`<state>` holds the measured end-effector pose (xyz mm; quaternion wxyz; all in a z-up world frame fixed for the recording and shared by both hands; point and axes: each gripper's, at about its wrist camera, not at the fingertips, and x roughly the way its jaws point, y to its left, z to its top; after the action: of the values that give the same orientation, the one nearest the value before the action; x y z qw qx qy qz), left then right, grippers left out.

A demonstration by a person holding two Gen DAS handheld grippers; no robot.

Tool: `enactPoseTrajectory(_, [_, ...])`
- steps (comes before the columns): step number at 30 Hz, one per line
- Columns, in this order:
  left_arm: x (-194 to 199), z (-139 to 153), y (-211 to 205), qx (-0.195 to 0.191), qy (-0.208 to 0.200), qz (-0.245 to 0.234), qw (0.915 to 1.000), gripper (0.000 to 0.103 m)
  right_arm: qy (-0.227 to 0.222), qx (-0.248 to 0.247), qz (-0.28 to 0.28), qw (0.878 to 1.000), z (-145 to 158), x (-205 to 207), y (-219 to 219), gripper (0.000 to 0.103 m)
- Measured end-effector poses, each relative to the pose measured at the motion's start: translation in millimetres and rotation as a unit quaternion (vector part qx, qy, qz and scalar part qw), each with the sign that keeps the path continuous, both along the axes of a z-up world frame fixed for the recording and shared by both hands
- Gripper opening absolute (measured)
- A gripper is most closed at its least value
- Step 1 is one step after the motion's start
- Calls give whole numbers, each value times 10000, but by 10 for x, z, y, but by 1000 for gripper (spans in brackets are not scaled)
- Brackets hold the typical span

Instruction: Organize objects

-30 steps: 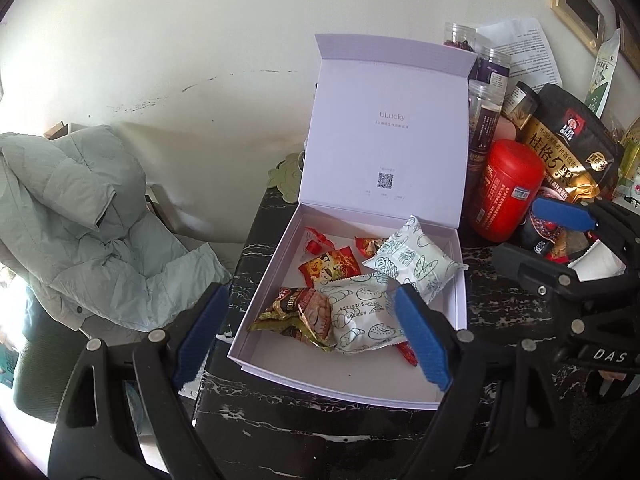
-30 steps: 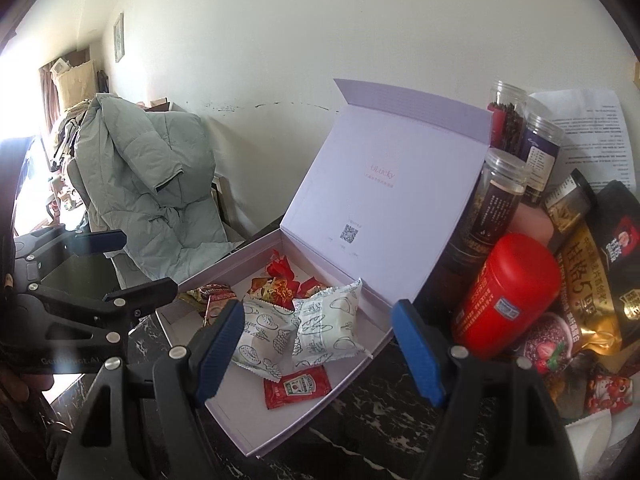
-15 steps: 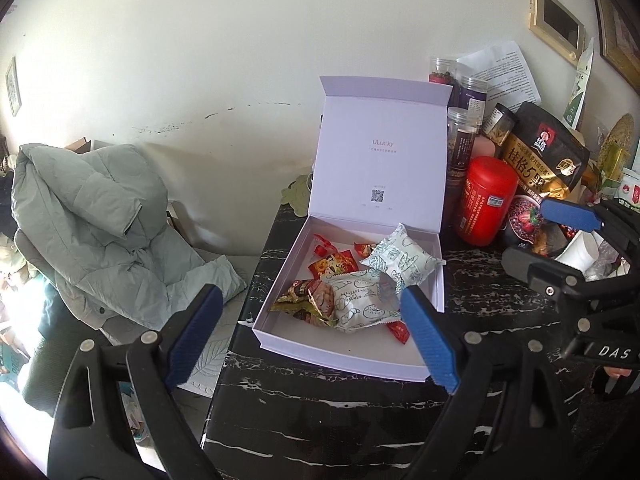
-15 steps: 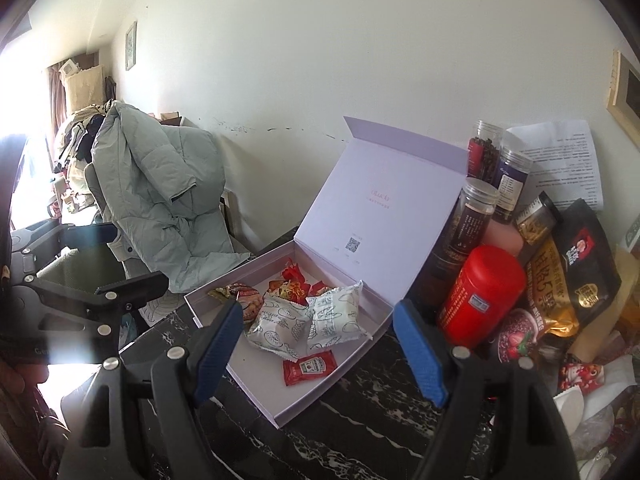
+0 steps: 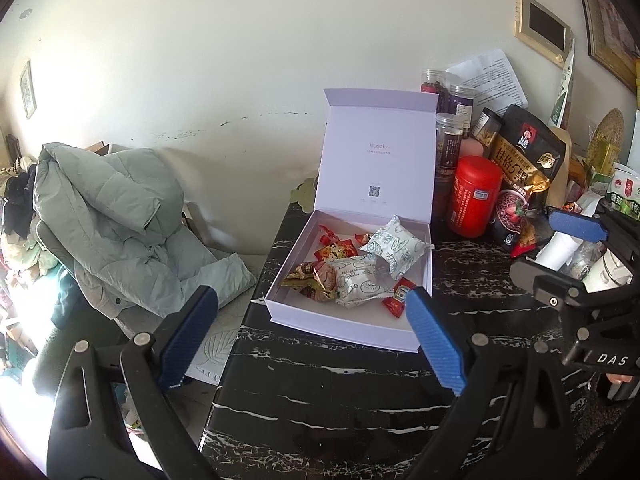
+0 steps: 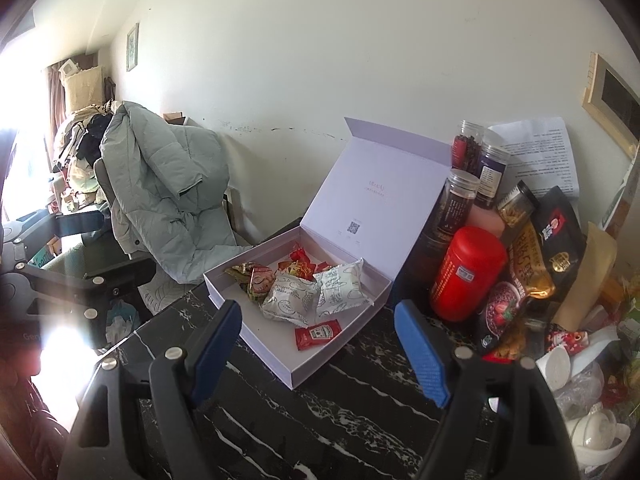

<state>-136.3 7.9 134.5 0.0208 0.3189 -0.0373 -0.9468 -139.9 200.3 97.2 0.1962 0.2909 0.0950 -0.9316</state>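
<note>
Your left tongs (image 5: 312, 336) are opening wide, nothing between them. Your right tongs (image 6: 318, 346) are opening too, empty, above the worktop (image 6: 320, 420).

Probably home: chair-draped coat (image 5: 112, 216), wall pictures (image 5: 542, 28)

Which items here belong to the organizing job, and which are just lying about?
Job:
- open lilac box
- two white snack packets
- ketchup sachet
- red and gold candy wrappers

Lying about:
- grey-green puffer jacket
- red canister
- black oat bag
- printed sheet
</note>
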Motion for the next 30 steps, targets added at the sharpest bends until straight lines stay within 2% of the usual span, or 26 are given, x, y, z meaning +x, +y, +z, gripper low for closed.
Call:
enactPoseTrajectory(5, [197,-54,57,-139,-7,25,9999,97,34,-3,-11,10000,-26,228,34,80])
enactPoseTrajectory(15, [525,-180,137,-79,-38,-1,10000,97,100,22,-55,9999,-133,585,89,84])
enactPoseTrajectory(30, [788,-509,204,-82,-324,90,9994,97,-290,-88,-98,9995,-507,797,175,85])
